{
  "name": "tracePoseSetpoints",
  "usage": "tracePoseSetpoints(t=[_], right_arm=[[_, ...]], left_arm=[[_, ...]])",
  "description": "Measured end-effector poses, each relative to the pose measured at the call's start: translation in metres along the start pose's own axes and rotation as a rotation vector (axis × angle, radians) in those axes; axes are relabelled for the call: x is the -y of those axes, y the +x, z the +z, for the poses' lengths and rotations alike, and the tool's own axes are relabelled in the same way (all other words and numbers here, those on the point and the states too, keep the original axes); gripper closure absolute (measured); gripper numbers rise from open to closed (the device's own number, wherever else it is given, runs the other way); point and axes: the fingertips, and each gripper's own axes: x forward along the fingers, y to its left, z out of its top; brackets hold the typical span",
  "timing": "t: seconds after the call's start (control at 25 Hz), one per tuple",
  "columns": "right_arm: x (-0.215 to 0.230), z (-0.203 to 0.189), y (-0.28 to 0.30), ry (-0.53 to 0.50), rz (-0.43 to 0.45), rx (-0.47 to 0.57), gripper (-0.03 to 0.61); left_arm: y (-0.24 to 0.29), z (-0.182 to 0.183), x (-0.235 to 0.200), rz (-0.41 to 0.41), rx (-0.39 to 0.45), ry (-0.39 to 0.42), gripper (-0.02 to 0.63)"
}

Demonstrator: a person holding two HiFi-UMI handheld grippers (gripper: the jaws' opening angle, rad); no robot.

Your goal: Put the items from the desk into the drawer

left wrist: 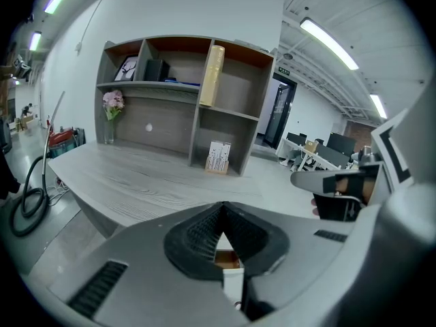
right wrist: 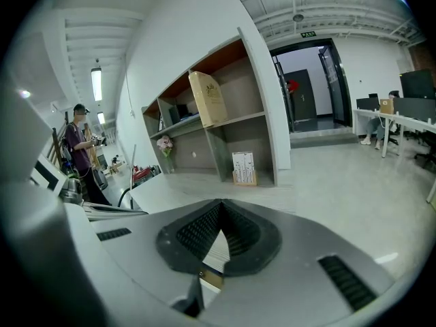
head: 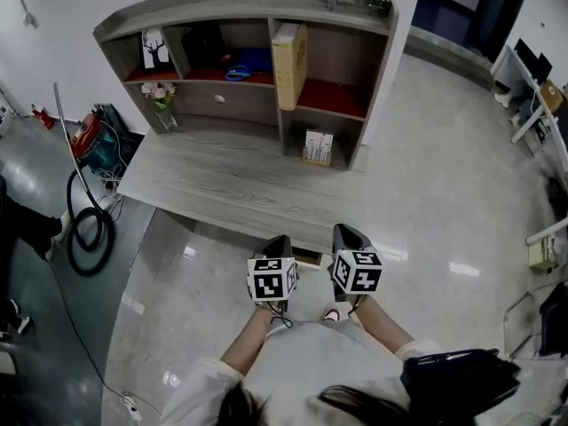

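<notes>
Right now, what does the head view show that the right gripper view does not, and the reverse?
Only the head view: a black bag at the wearer's side. Only the right gripper view: a standing person in a cap and ceiling lights. Both: the grey desk, the shelf unit, the tall tan box, the flower vase.

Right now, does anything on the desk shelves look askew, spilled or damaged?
The tall yellowish box in an upper shelf compartment seems to lean slightly instead of standing straight, though the lens may exaggerate this. Nothing looks spilled or damaged.
</notes>
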Motion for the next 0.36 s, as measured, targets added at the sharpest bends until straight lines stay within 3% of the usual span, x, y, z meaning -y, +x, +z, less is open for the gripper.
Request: tracePoseSetpoints(t=[0.36], right_arm=[[-0.007, 0.002, 0.009, -0.011, 0.005, -0.006, 0.58]], left_arm=[[0.003, 0.004, -0.015, 0.013, 0.0, -0.013, 0.606]])
